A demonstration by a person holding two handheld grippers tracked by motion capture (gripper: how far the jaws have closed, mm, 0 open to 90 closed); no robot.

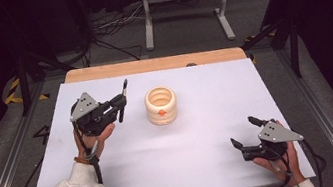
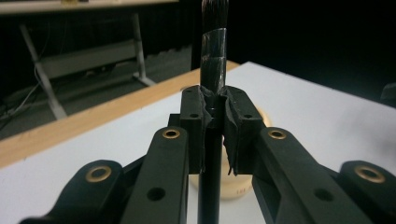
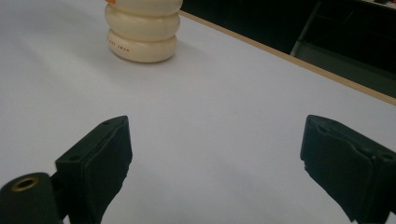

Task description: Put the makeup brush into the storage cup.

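White table [image 1: 203,143], left gripper [image 1: 120,102] raised, clamping brush [image 1: 124,91]

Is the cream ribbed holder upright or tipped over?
Upright. The holder stands on its base on the white table, its round mouth facing up in the high view. Whether anything is inside, I cannot tell.

Wide bare white table [image 1: 200,159] lies between the two grippers, and the only thing standing in the way is the cream ribbed holder [image 1: 161,105] mid-table, just beside the brush [image 1: 123,99] that juts from the left gripper [image 1: 120,102].
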